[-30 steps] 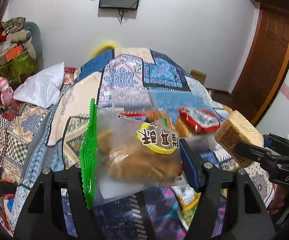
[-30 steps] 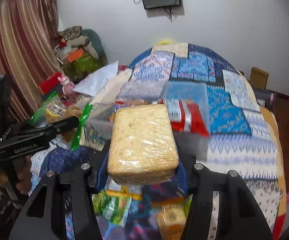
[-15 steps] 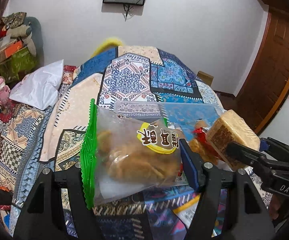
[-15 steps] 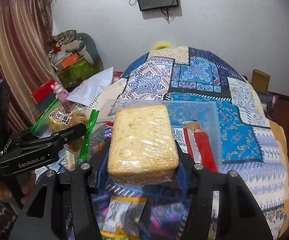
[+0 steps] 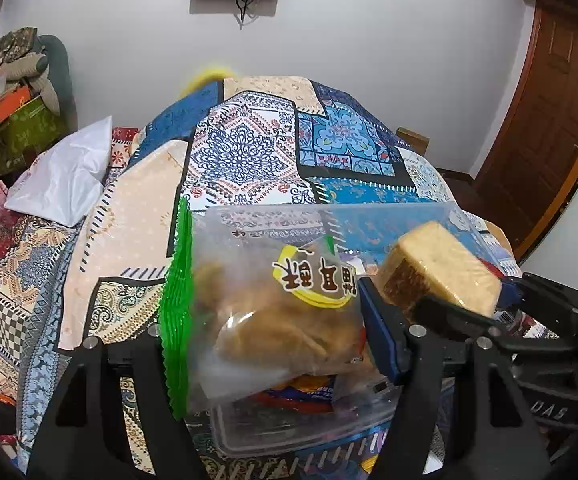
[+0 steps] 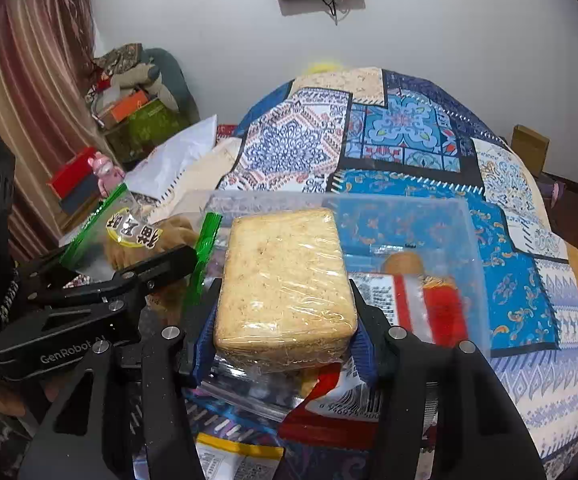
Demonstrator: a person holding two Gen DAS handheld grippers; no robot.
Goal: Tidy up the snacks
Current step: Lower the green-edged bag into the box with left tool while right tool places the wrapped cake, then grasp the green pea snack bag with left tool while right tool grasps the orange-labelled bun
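My left gripper [image 5: 265, 320] is shut on a clear snack bag with a green edge [image 5: 273, 312] holding brown pieces, held above a clear plastic box [image 5: 289, 432]. My right gripper [image 6: 285, 320] is shut on a plastic-wrapped block of cake [image 6: 285, 280], held over the same clear box [image 6: 409, 204]. The cake also shows in the left wrist view [image 5: 437, 268], and the green-edged bag shows in the right wrist view [image 6: 137, 236]. A red snack packet [image 6: 425, 304] lies inside the box.
A patchwork quilt [image 5: 257, 148] covers the bed. A white pillow [image 5: 65, 176] lies at the left. More snack packets [image 6: 233, 460] lie on the quilt below the right gripper. A wooden door [image 5: 553, 120] stands at the right, clutter [image 6: 137, 116] at the left.
Both grippers moved forward with their snacks and now hold them over the clear box, which has come closer and lower in both views.
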